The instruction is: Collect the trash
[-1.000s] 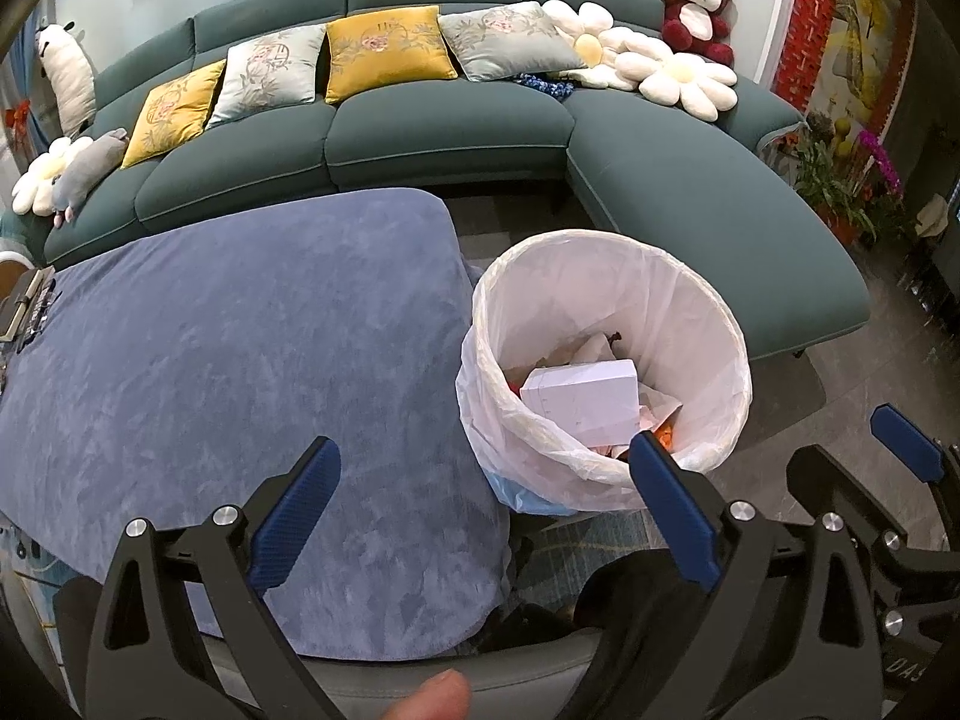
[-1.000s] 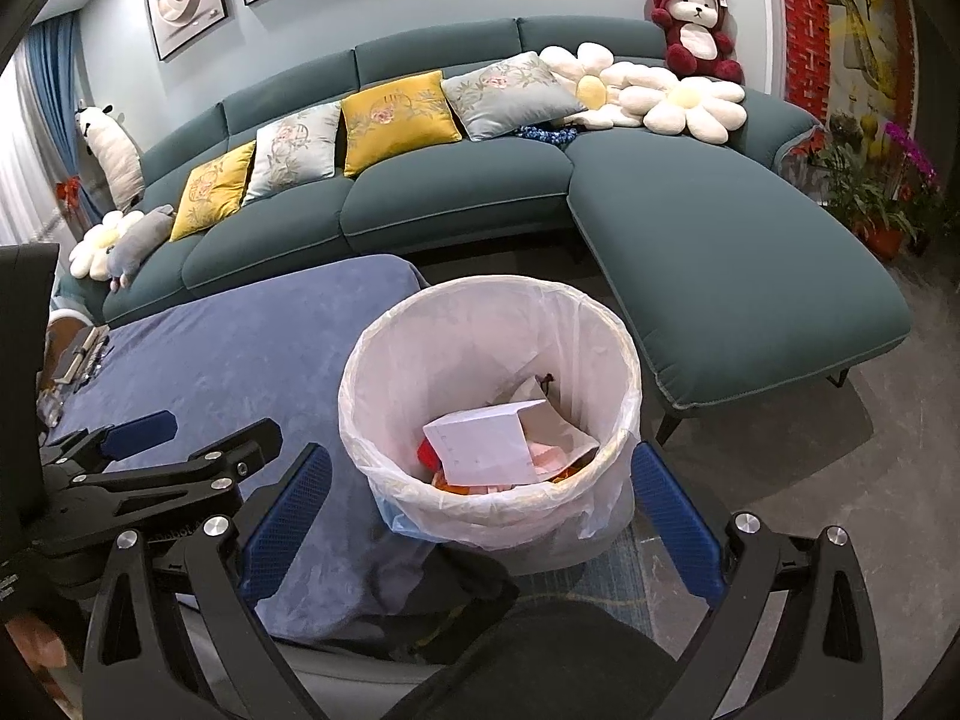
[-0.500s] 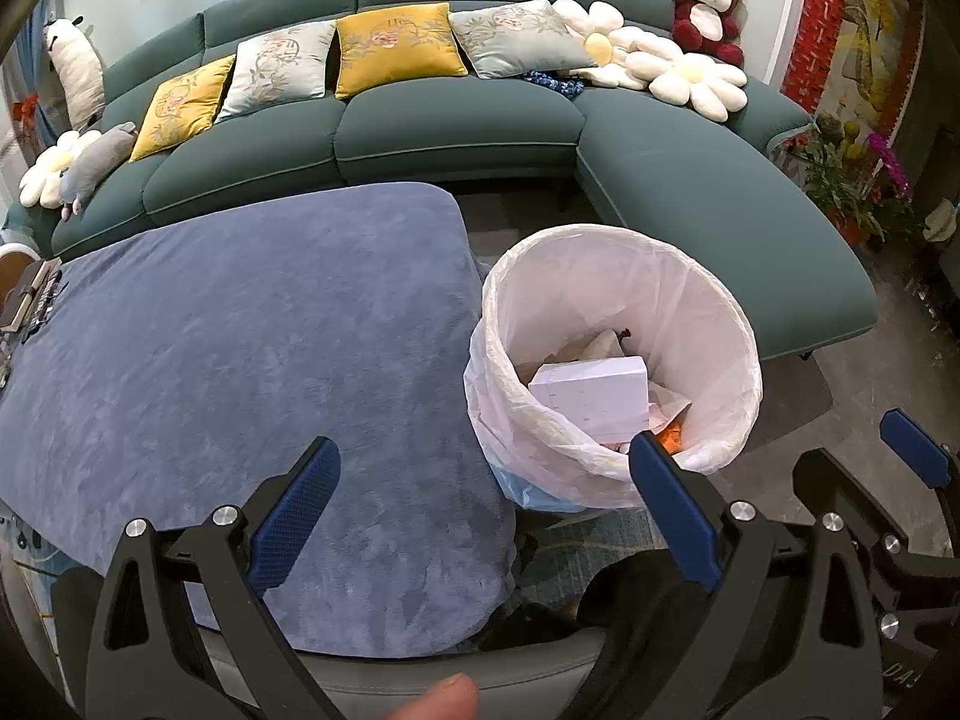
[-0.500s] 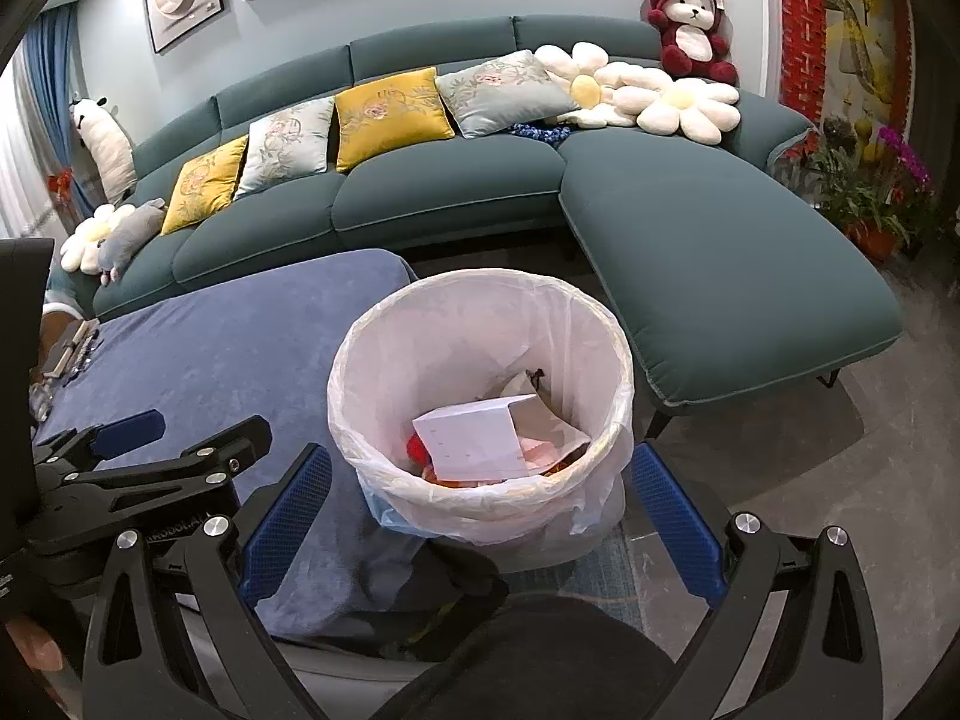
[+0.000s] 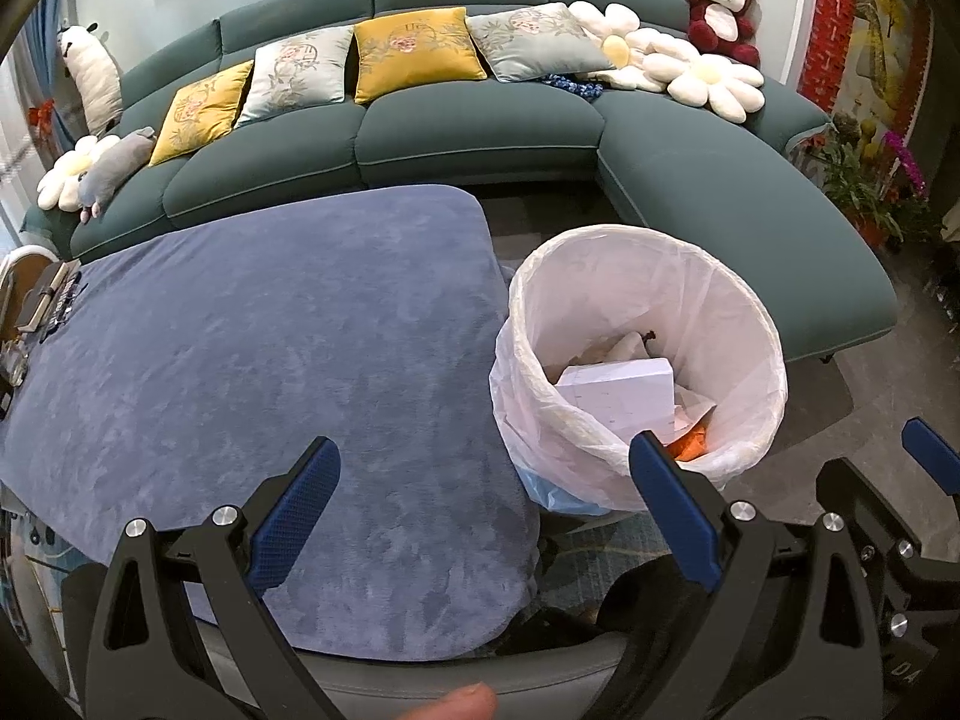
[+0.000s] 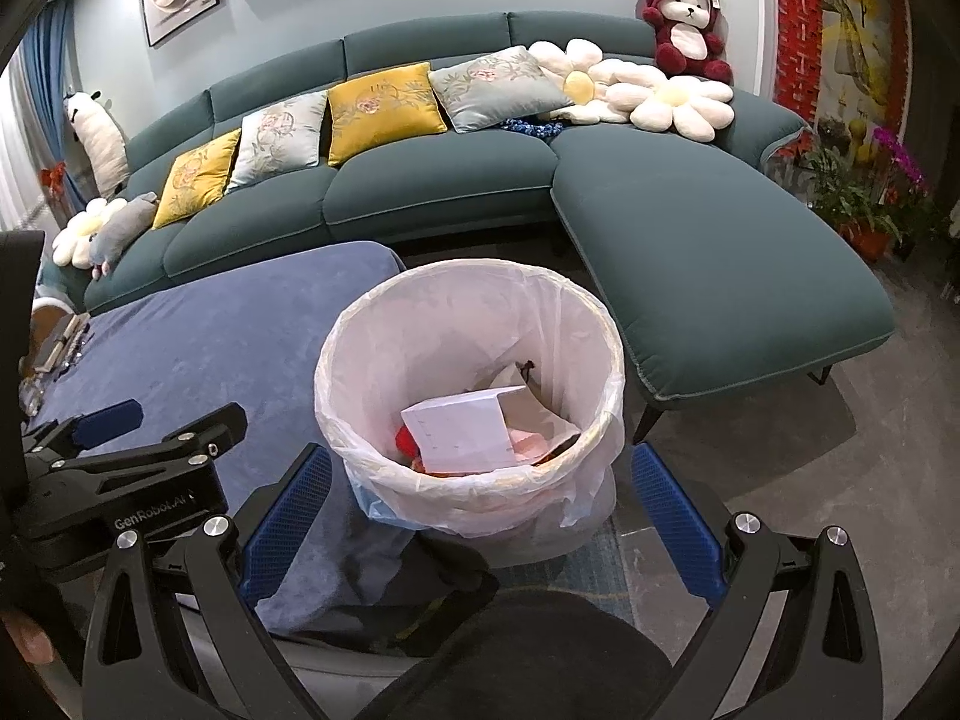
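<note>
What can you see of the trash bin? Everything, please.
The trash bin is round, upright and open-topped, lined with a thin translucent white plastic bag folded over its rim, with slack hanging outside. It stands on the floor, against the blue-covered table's edge, before the green sofa. Inside, a white box lies tilted atop paper and red-orange scraps. Neither gripper touches it.

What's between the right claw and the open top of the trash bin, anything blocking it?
Nothing visible. The right claw is open and empty, and the trash bin sits just ahead of it with its mouth uncovered. A white box lies inside, well below the rim.
</note>
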`<state>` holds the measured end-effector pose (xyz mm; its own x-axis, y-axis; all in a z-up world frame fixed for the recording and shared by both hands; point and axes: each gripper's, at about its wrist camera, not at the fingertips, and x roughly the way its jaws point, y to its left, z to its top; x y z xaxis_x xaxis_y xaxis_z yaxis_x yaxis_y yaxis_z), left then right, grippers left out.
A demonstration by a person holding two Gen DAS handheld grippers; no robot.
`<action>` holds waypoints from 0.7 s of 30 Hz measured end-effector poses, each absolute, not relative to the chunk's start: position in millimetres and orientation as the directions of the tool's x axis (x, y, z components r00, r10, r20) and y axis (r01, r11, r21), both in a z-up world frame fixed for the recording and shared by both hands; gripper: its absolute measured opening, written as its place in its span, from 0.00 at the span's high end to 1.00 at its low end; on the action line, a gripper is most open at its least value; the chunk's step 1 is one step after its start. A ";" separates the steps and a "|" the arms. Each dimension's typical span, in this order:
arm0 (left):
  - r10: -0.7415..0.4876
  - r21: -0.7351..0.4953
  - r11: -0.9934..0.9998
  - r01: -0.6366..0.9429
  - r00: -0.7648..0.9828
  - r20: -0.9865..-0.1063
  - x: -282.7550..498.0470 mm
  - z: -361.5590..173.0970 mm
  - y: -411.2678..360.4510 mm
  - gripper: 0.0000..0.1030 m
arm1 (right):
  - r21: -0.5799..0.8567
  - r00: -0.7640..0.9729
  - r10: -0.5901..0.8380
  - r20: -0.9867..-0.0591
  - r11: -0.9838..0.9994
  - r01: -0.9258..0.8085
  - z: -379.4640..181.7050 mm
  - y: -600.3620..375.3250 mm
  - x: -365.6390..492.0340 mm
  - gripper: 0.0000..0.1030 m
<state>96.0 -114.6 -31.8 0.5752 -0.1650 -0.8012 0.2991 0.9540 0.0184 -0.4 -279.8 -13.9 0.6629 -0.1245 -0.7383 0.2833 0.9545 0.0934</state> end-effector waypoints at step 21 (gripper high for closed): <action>-0.136 0.050 0.955 0.291 0.583 -0.801 93.7 -35.4 -116.4 0.10 | 0.080 0.657 -0.143 -0.740 0.951 0.297 -17.4 -280.6 -4.1 0.07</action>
